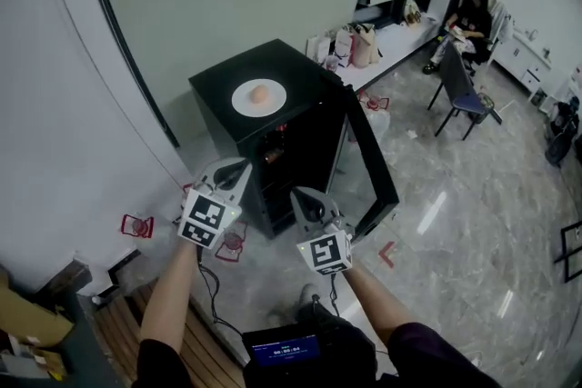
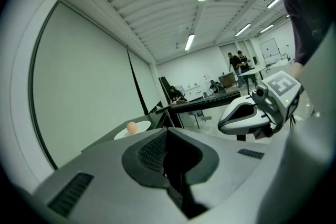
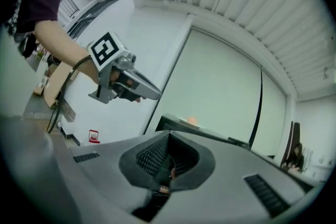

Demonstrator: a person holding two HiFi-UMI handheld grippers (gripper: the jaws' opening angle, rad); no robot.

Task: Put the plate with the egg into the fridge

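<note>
Black fridge [image 1: 305,73] stands just beyond both pairs of fingertips, its door [image 1: 368,141] swung wide ahead and to the right of the right gripper [image 1: 303,194], so the opening step looks done. Left gripper [image 1: 243,165] and the right one hang side by side in front of the open cabinet, each with its jaws closed together and nothing between them. White plate [image 1: 244,101] sits on the fridge top, up beyond the fingertips and well apart from them, with the egg [image 1: 260,93] resting near its middle. By my judgement the plate is not yet gripped, so reaching, lifting and shelving it all remain.
</note>
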